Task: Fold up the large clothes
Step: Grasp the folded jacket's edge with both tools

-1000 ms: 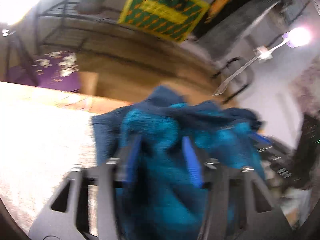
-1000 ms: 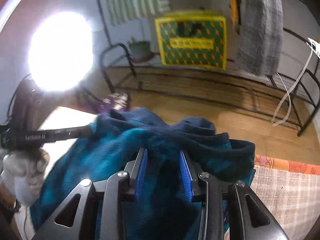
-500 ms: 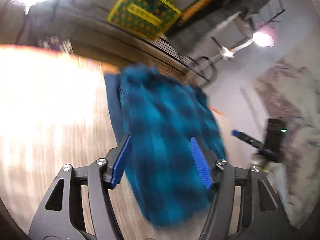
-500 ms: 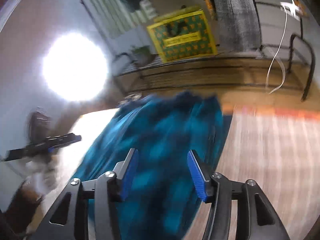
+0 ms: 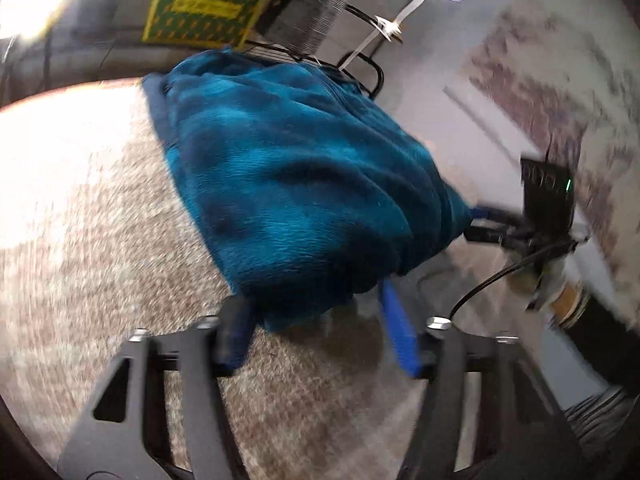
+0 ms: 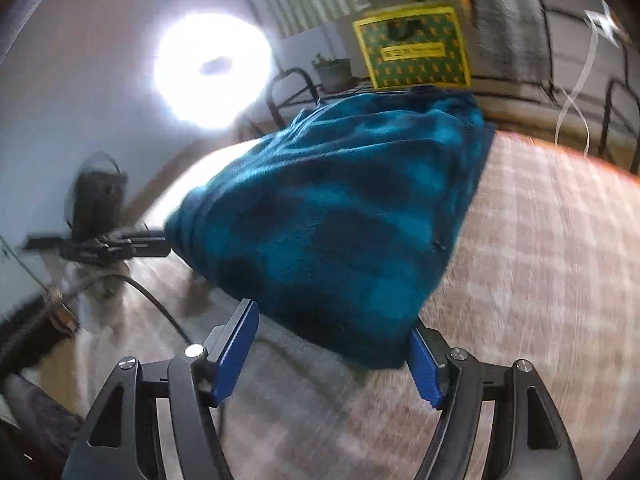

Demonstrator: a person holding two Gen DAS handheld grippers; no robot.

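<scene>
A teal and dark blue plaid fleece garment [image 5: 296, 184] lies folded in a thick bundle on the cloth-covered table [image 5: 80, 216]. It also shows in the right wrist view [image 6: 340, 216]. My left gripper [image 5: 316, 332] is open and empty, its blue pads [image 5: 400, 336] just short of the bundle's near edge. My right gripper [image 6: 332, 348] is open and empty at the bundle's near corner. Each view shows the other gripper beside the bundle: the right one [image 5: 504, 232] and the left one [image 6: 104, 244].
The checked tablecloth [image 6: 540, 264] spreads right of the garment. A black cable [image 6: 156, 300] trails over the table. Behind stand a metal rack [image 6: 296, 92], a potted plant [image 6: 334, 72], a yellow-green box [image 6: 412, 48] and a bright ring lamp [image 6: 212, 68].
Both grippers let go of the garment, opened and pulled back. The bundle, held up a second ago, now lies on the table.
</scene>
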